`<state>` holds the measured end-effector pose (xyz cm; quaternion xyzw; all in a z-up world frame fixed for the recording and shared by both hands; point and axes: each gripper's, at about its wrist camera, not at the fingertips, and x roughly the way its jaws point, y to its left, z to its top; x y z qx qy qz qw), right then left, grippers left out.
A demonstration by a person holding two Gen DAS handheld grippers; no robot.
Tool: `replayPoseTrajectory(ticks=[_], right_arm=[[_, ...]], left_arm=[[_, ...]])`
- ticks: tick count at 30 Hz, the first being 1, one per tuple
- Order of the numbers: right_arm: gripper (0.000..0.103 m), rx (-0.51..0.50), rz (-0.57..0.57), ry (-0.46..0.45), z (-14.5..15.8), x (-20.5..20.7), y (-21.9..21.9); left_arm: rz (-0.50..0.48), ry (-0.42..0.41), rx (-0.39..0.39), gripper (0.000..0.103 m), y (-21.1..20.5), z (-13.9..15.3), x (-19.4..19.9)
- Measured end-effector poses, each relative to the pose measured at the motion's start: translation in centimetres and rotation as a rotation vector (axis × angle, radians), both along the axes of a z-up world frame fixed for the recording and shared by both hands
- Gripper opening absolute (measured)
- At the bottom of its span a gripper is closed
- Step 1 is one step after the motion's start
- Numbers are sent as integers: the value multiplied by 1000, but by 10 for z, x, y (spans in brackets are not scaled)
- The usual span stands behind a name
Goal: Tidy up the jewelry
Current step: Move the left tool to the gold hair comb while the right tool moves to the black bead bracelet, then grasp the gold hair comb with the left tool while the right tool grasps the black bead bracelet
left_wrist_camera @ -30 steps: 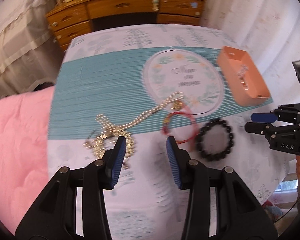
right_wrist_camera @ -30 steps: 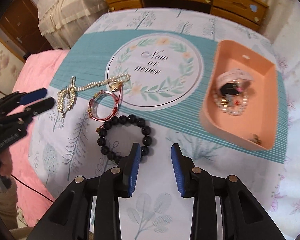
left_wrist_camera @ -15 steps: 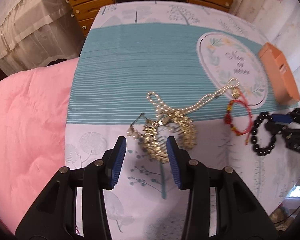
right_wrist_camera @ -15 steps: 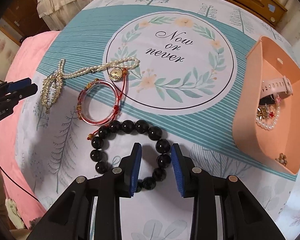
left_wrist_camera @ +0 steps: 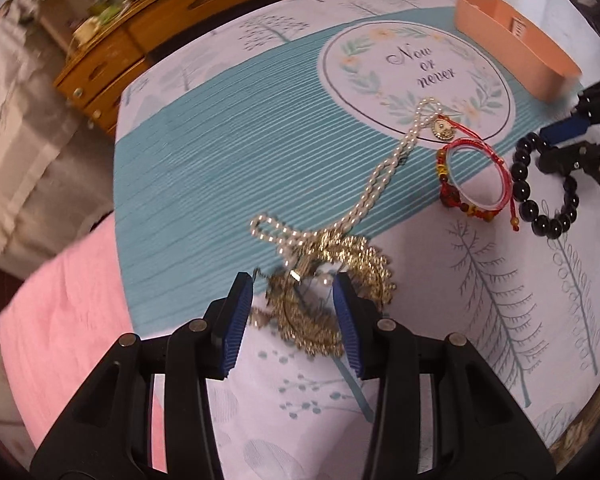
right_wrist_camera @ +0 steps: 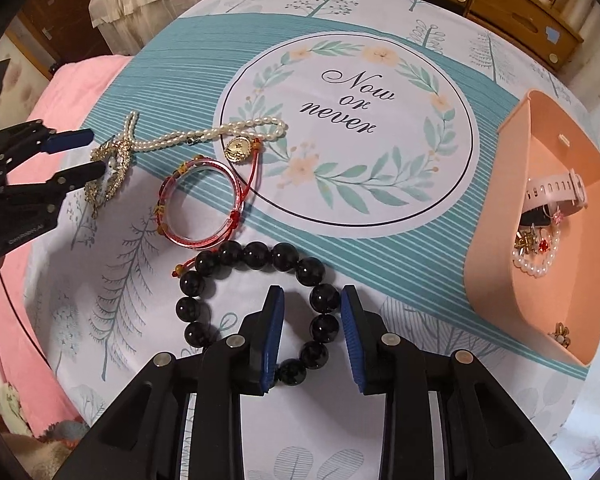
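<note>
Down low, the right gripper straddles one side of the black bracelet, jaws closing, pads not yet on the beads. Leftward, the left gripper stands apart around the gold piece (blurred). Farther off lie the red bangle, pearl strand and orange tray.

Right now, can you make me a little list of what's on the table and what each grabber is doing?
left gripper: open, pads either side of the gold ornament, not pressing
right gripper: jaws closing around the black bead bracelet, beads between pads, not pressed yet
red bracelet: flat on the tablecloth, untouched
pearl necklace: stretched out, joined to the gold ornament
orange tray: holds a pink watch and small jewelry
</note>
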<state>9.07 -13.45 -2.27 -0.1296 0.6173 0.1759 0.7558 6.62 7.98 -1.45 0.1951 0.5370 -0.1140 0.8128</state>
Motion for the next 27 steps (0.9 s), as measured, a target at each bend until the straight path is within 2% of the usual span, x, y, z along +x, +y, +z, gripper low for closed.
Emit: replayPoseTrajectory(ticks=[5,9,11,13,17,27], right_arm=[[29,9,-7,3,3,-1,-4],[29,22,-11,6,6,-1,-8],[29,30,-13,6,7,-2,-10],[29,34,-16,7,7,-2,-11],[29,33,-18,6,9,-1,-13],[29,22,-14,4,8,-1,-12]], left_arm=[[-60,28,-7,37,0,-5,13],[-88,53,-41,21,1,-5,21],[-86,59,-51,19,2,-5,22],[-73,82,-69,11,6,-5,24],[-30,156,-130,10,15,-6,25],[-32,135,-104,13,13,-6,19]])
